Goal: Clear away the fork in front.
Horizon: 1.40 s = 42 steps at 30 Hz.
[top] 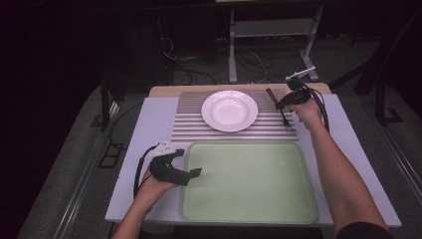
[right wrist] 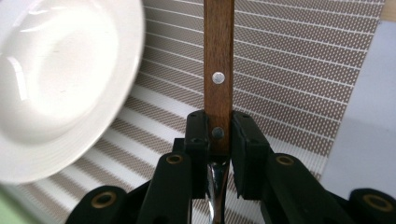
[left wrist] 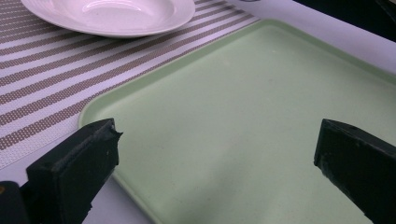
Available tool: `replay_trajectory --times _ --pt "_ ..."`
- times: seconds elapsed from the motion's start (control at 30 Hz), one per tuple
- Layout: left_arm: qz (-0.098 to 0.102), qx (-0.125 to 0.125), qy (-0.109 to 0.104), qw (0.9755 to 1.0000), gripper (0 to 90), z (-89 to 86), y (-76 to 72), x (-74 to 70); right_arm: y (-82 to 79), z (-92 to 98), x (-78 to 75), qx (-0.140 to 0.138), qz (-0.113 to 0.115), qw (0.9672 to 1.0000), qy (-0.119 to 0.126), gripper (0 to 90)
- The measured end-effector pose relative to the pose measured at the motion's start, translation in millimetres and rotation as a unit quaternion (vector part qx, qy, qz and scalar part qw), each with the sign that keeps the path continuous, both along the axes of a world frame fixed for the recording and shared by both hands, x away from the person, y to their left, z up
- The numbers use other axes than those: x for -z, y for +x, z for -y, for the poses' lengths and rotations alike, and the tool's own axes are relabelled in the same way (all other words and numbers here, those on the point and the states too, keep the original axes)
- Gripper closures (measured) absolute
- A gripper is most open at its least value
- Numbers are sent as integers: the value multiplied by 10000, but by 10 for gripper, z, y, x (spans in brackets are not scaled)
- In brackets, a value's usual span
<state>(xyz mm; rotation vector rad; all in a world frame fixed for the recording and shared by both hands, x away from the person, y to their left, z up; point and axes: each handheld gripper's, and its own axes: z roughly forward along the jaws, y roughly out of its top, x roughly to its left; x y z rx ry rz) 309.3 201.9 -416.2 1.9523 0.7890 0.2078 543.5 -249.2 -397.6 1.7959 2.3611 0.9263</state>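
Pale green plastic sits nearest you: the tray (top: 249,181) lies empty along the near edge of the surface (top: 154,119), likely the landing spot for whatever gets gathered. Your left gripper (top: 195,173) rests at the tray's left rim, its fingers (left wrist: 74,163) spread wide with nothing between them, pointing across the tray as if waiting its turn. Beyond the tray, the striped placemat (top: 189,124) runs toward the far edge and carries the white plate (top: 229,110) near its middle. At the mat's far right corner, your right gripper (top: 284,103) has its fingers (right wrist: 196,140) pinching the fork (top: 282,112) low on its wooden handle (right wrist: 218,56), just where wood meets metal, with the tines trailing back toward you. That grip near the neck probably keeps the fork from swinging. It looks slightly lifted off the mat, beside the plate but apart from it, though I can't tell the clearance for sure.
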Motion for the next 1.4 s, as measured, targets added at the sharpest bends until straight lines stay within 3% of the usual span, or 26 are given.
replay_trajectory --times 0.33,0.53,0.87,1.13,1.4 --pt "-11 -14 13 10000 0 9 -1 3 -366 69 -208 -293 516 9977 313 771" --pt "3 -21 45 10000 0 10 -4 3 -578 44 -274 -404 735 9959 336 771" --pt "19 -49 83 10000 0 27 -12 3 -1104 -186 -296 -920 1098 9886 459 771" --pt "20 -65 71 10000 0 48 -16 -6 -1363 -239 -359 -1155 1253 9832 661 771" --pt "24 -69 95 9999 0 56 -15 -1 -1643 -291 -400 -1374 1491 9755 854 771"
